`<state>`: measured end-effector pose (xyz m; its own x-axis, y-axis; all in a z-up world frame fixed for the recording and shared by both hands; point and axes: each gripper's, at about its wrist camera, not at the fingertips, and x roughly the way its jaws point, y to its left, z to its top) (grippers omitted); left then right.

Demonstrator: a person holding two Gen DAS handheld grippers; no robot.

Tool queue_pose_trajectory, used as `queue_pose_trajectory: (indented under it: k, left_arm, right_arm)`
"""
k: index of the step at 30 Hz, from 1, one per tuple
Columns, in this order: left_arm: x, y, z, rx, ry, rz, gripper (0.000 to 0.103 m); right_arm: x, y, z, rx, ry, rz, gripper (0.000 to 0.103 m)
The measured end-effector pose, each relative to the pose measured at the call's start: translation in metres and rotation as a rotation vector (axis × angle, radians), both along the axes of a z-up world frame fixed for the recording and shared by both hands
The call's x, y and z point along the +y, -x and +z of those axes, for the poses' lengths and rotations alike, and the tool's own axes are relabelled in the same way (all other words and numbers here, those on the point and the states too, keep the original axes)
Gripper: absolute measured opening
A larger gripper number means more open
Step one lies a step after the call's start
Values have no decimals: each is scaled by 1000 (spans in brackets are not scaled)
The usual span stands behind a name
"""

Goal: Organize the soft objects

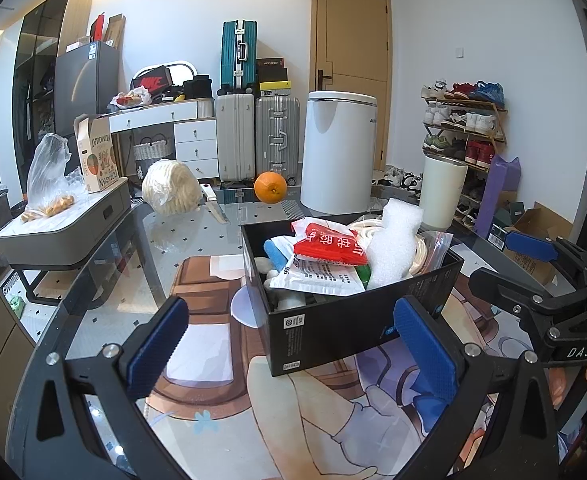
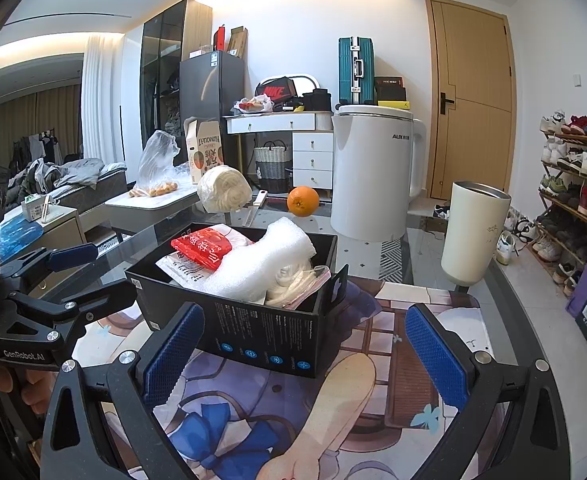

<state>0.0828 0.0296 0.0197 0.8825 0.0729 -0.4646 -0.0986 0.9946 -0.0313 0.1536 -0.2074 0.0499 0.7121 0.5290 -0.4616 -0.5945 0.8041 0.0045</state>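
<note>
A black cardboard box stands on a printed mat on the glass table. It holds a red packet, a white printed pouch, a white foam roll, coiled white cord in a zip bag and a blue item. My left gripper is open just in front of the box's near-left corner, holding nothing. My right gripper is open before the box's right side, also holding nothing. Each gripper shows at the edge of the other's view.
Behind the box lie a plastic-wrapped pale bundle, a knife, an orange, a white appliance and a cream tumbler. A bag of kumquats sits on a side stand at the left.
</note>
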Motion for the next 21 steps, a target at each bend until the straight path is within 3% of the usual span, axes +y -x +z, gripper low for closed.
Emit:
queue_pose_trajectory:
  k: [21]
  left_arm:
    - [-3,0,3,-5,-16,17,103]
  right_arm:
    - [0,0,0,1,2,1,102]
